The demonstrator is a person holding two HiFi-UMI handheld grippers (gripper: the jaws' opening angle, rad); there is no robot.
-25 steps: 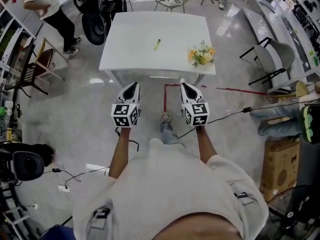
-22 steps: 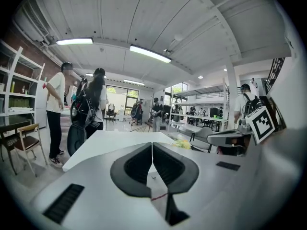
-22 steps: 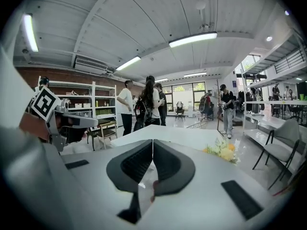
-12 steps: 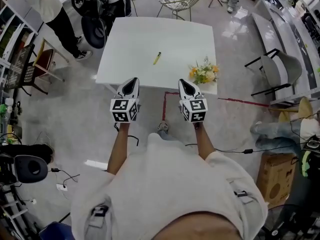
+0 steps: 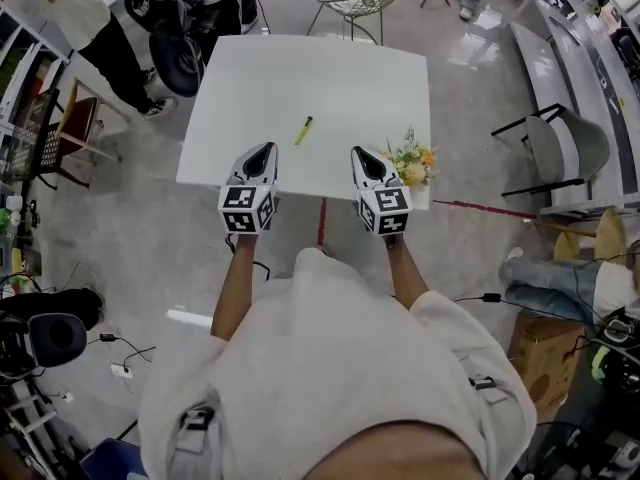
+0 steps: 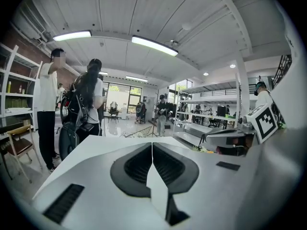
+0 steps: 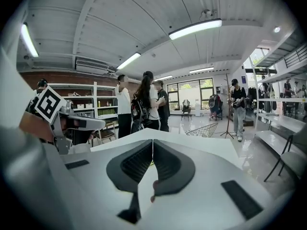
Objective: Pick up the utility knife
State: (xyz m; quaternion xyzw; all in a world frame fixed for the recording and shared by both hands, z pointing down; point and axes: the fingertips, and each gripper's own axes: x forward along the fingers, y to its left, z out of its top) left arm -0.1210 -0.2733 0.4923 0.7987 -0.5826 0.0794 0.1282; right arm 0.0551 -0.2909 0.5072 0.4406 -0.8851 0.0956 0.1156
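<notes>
I'm holding left gripper (image 5: 261, 152) and right gripper (image 5: 363, 155) pinched closed, both empty, at the white table's (image 5: 250, 68) near edge. Utility knife (image 5: 303, 130) is lying ahead between them, slightly nearer the left, long axis running away, leaning right.

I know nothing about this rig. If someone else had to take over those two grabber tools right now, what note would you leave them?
Left gripper: jaws shut, nothing in them, over the near edge of the white table.
Right gripper: jaws shut, empty, also over the near edge, beside the flowers.
Utility knife: yellow, lying flat on the table just ahead of the grippers, roughly between them, untouched.
Done: the person is up at the table.
Left: open one gripper's jaws, reach to the knife, close on it and lift.
</notes>
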